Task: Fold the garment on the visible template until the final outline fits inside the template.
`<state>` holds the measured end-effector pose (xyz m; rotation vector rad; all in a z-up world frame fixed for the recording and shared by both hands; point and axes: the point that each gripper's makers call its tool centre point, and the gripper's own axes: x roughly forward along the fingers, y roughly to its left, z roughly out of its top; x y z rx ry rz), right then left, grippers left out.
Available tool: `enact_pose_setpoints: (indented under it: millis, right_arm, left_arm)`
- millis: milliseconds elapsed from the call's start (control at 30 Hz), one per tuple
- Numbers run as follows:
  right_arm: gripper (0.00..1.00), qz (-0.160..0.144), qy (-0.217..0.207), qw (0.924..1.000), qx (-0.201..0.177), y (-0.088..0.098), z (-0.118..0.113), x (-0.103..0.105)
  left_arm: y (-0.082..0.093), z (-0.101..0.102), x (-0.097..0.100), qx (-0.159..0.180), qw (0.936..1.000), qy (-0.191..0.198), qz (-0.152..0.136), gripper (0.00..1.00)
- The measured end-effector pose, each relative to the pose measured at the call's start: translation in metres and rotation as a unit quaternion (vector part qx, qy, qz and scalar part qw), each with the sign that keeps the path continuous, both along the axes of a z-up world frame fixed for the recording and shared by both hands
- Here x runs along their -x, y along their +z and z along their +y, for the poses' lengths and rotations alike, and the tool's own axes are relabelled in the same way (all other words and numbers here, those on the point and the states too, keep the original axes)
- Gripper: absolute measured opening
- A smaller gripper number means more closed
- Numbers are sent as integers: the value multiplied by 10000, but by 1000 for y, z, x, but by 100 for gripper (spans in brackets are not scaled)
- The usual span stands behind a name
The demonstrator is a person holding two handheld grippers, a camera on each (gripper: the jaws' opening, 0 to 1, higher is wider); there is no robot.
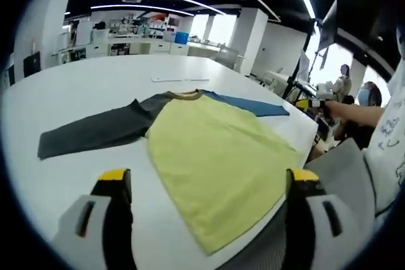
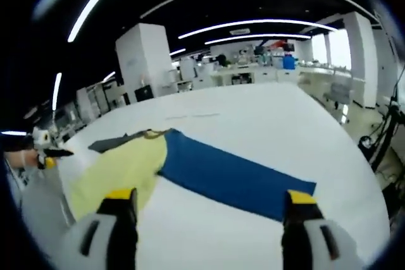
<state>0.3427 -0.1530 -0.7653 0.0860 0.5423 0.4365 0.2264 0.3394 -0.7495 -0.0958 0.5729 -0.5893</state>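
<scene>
A yellow-bodied cloth shirt with one grey and one blue sleeve is spread flat on the wide white desk, sleeves outstretched, before both open tongs.

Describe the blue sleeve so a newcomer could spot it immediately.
Start at the big white table and find the yellow shirt lying flat on it. The blue sleeve stretches sideways from its shoulder; the opposite sleeve is dark grey.

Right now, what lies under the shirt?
The shirt lies flat on the white table, sleeves spread out. Bare tabletop shows all around it; any template beneath the fabric is covered and cannot be seen.
</scene>
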Motion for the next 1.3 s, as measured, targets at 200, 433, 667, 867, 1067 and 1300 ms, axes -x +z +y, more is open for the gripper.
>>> enact_pose_setpoints:
  millis: [200, 433, 667, 867, 1067, 1300]
  right_arm:
    - [96, 65, -81, 9999, 127, -6, -17, -1]
    - [93, 269, -400, 9986, 203, -18, -45, -18]
    - [79, 491, -844, 9942, 459, -34, -74, -41]
    - [66, 732, -977, 9902, 678, -51, -85, -57]
    - [50, 790, -1428, 9821, 936, -58, -106, -66]
    - [29, 969, -1570, 9762, 1142, -71, -119, -83]
  left_arm:
    - [2, 8, -1, -74, 9999, 62, 58, 99]
    - [1, 13, 0, -140, 9998, 92, 143, 98]
    - [2, 14, -1, -121, 9996, 150, 200, 97]
    - [7, 26, 0, -96, 9993, 324, 181, 96]
    - [5, 34, 7, -154, 9984, 459, 276, 94]
    - [3, 44, 7, -185, 9972, 637, 332, 92]
